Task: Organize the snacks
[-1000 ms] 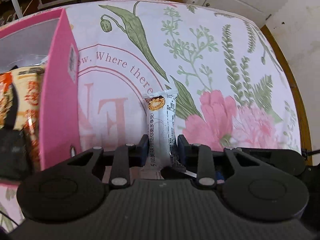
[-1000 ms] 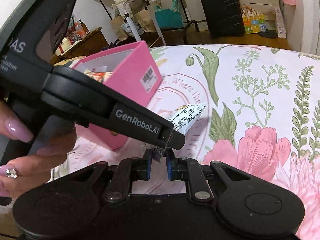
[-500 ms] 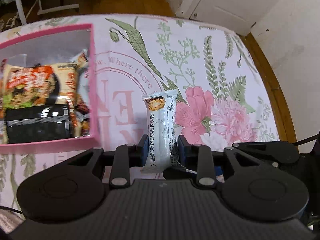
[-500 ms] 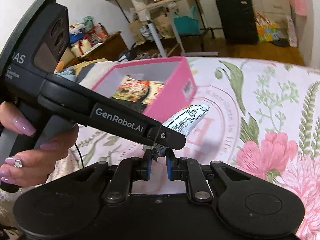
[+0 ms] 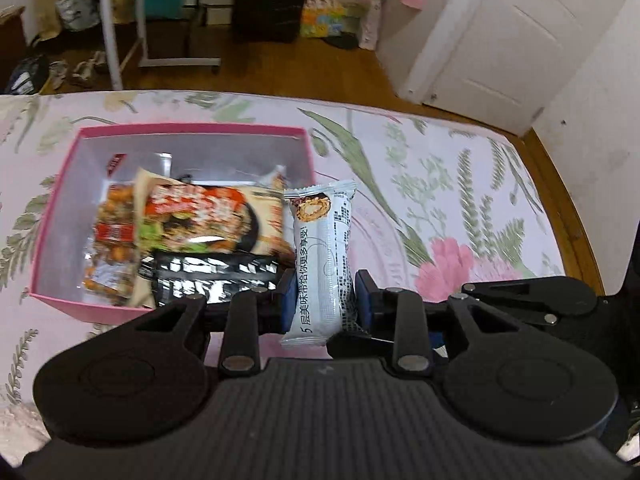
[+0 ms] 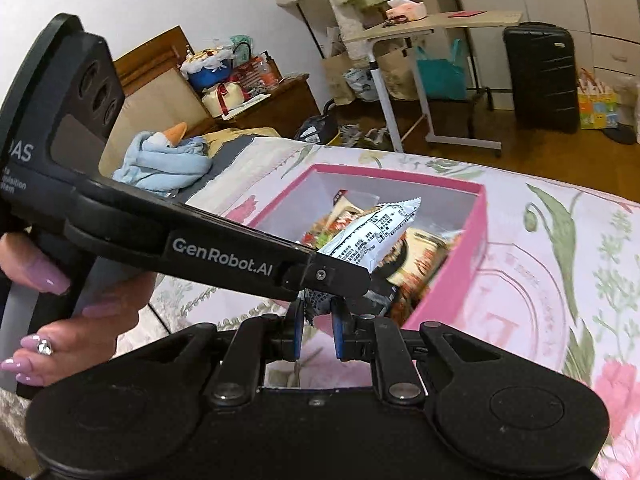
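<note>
Left wrist view: a white snack packet (image 5: 322,256) is clamped between the blue pads of the left gripper (image 5: 322,304), held upright with its printed top end up. Behind it a pink box (image 5: 308,148) is seen on the flowered cloth (image 5: 460,184), closer to the cloth's left edge than to its right one. Noodle packs (image 5: 200,216) and a black foil pack (image 5: 212,276) already lie inside. The packet is seen against the box's right wall, above the rim; whether it hangs over the inside cannot be told from here.

Right wrist view: the left gripper (image 6: 340,280) crosses the picture from the left, borne by a hand (image 6: 60,328), and the packet (image 6: 372,236) sticks out of it over the open box (image 6: 476,216), clear of the contents. The right gripper (image 6: 316,336) is just below, its jaws drawn together; a crumpled bit of the packet's lower end appears pinched between the pads (image 6: 297,334), though the left gripper hides part of that contact.

The step in hand is judged to be carrying the packet to the box. Next, the packet needs to be brought well inside the walls, lowered onto the packs, and both sets of jaws parted, the right one first if it does grip, so that the wrapper is not torn or dragged out.
</note>
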Tool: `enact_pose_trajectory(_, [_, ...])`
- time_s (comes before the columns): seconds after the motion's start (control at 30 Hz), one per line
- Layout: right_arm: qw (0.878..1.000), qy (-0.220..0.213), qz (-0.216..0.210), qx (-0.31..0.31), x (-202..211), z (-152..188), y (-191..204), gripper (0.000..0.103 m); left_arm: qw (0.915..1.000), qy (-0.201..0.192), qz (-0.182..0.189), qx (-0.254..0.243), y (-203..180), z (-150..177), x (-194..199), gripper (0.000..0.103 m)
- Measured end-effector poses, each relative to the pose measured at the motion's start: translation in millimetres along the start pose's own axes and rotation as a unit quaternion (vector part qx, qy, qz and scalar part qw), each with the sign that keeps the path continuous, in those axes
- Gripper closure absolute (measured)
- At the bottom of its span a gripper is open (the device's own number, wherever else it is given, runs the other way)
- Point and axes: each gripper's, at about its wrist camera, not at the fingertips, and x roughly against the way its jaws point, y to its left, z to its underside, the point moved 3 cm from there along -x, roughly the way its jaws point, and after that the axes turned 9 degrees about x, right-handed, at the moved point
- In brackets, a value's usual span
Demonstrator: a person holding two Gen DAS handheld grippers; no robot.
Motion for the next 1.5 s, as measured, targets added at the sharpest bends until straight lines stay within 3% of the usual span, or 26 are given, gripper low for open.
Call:
enact_pose_trajectory(0.23, [0.999,-0.007,0.012,0.033,-22,-17,5,0.085,0.9987,-0.048,0.010,0.017,26,-8,-2,0.073])
enact_pose_trajectory(0.57, [0.997,0.003,0.062,0.039,-41,-6,-15,0.085,0.9988,-0.046,0.017,-0.001,22,-13,-51,0.073])
enact_pose_trajectory(0.63, [0.996,0.007,0.081,0.048,-47,-3,-18,0.085,0.9986,-0.051,0.012,-0.002,21,-13,-60,0.067])
enact_pose_trajectory(0.7, [0.993,0.014,0.095,0.072,-53,1,-20,0.082,0.9986,-0.053,-0.004,-0.002,21,-12,-66,0.061])
enact_pose_trajectory(0.77, [0.990,0.031,0.111,0.077,-59,7,-24,0.070,0.9988,-0.049,-0.005,0.000,24,-9,-69,0.061])
enact_pose_trajectory(1.03, [0.994,-0.013,0.105,-0.005,-19,33,-29,0.063,0.9991,-0.037,0.007,0.021,43,16,-57,0.059])
enact_pose_trajectory(1.3, [0.984,-0.036,0.168,-0.042,23,57,-39,0.063,0.9988,-0.049,0.006,-0.007,21,35,-31,0.058])
enact_pose_trajectory(1.5, [0.978,-0.052,0.194,-0.058,51,51,-39,0.063,0.9976,-0.059,0.012,-0.033,-4,43,-12,0.055])
